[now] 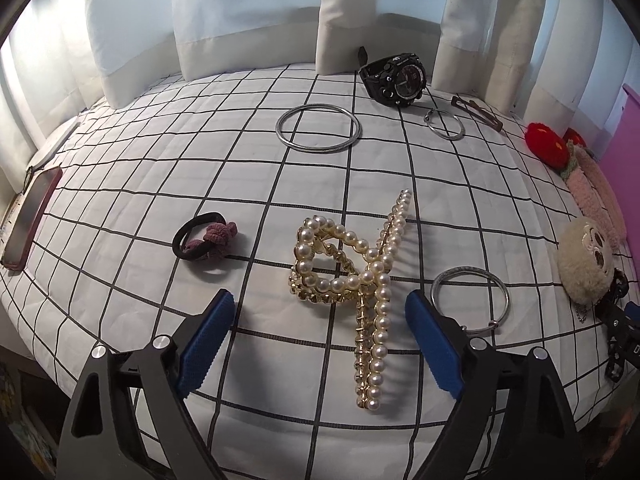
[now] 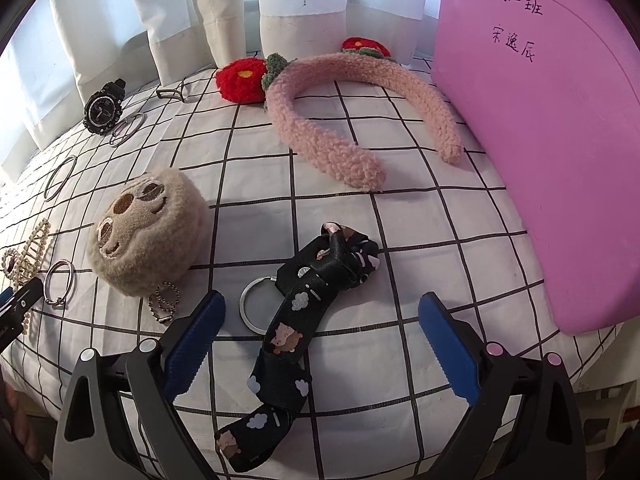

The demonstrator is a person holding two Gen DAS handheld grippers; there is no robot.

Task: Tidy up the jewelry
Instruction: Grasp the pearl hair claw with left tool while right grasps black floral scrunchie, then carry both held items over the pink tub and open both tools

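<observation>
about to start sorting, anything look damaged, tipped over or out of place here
Nothing looks damaged or spilled. The pearl hair claw lies flat between the open left gripper fingers, and the black keychain strap lies between the open right gripper fingers. The black watch stands propped on its strap rather than flat.

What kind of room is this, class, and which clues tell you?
Probably a bedroom: a checked quilt like bedding, pale curtains hanging right behind it, and a headband and watch lying on it.
</observation>
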